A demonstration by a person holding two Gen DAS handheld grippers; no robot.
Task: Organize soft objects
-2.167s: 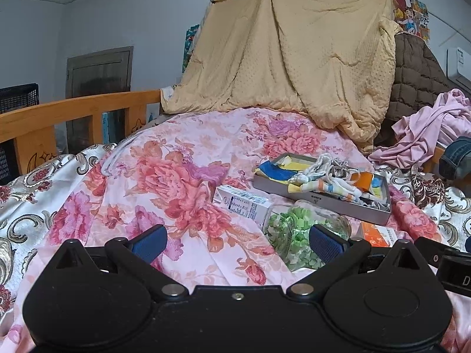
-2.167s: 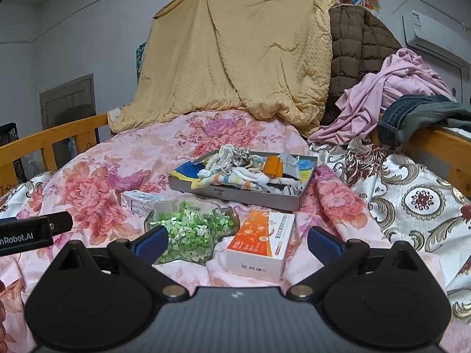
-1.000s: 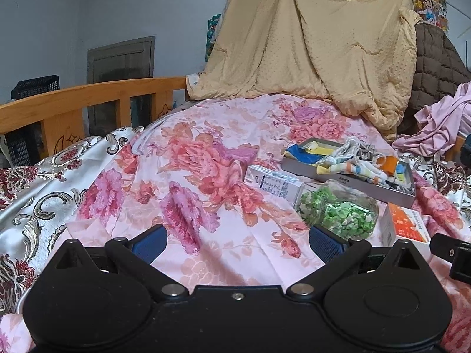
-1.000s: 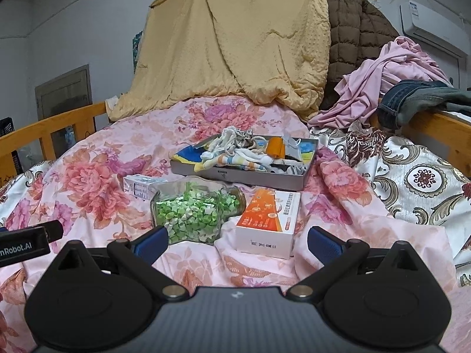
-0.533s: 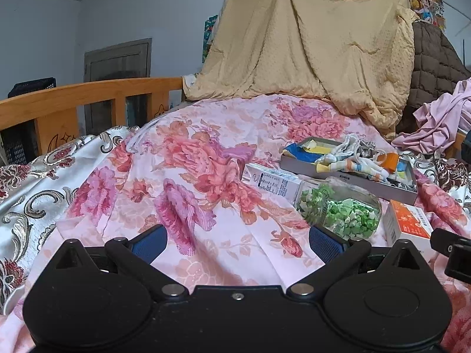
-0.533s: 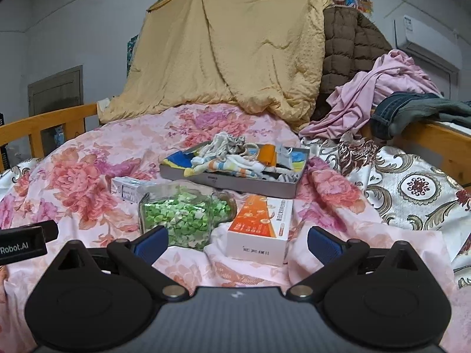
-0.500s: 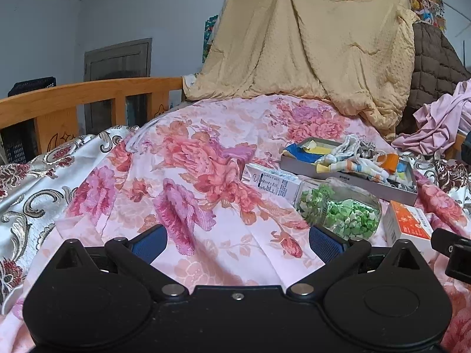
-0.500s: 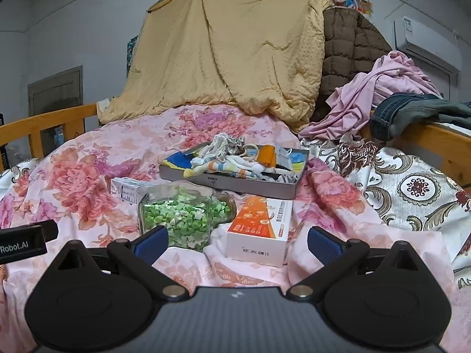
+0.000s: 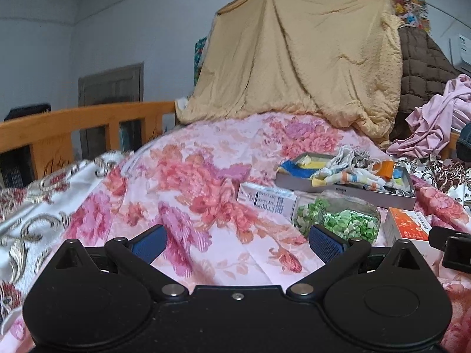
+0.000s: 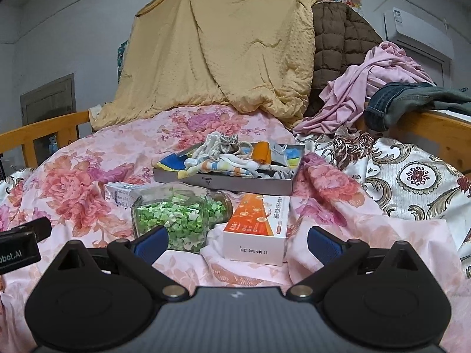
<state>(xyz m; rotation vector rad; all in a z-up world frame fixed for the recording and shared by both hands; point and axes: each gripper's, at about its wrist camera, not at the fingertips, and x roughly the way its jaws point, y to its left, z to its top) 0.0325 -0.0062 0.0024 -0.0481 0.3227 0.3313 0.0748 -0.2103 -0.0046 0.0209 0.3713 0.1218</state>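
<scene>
Both tongs are spread wide and hold nothing. The left tongs [image 9: 237, 242] hang over a bare stretch of the flowered quilt [image 9: 188, 176], with blue pads [image 9: 148, 242] clear of everything. The right tongs [image 10: 237, 242] are also released; between their fingers, further off, lie a glass jar [image 10: 176, 220] of green bits on its side and an orange-and-white box [image 10: 256, 223], neither touched.

The soft things, a heap of socks [image 10: 223, 158] and cloths, sit in a shallow grey tray [image 10: 223, 184] on the quilt, behind the jar and box. Some pieces mound above the tray's rim. A small white carton [image 10: 117, 194] lies just left of the jar.

Open room: the quilt to the left of the carton is bare up to the wooden bed rail [image 9: 82, 123]. To the right of the tray the quilt folds up against a white-and-gold patterned cover [image 10: 412, 182]. Behind the tray a tan blanket [image 10: 223, 58] hangs as a backdrop.

The right view alone shows jeans [image 10: 406, 103] draped over a wooden rail and an air conditioner [image 10: 418, 33] on the wall, along with a fuller look at the pink cloth [image 10: 368, 85] and brown padded coat [image 10: 341, 38]. The left view shows more of the left rail, a door [image 9: 112, 88] and a dark crate [image 9: 26, 111] behind it. Each view catches the tip of the other gripper at its edge.
</scene>
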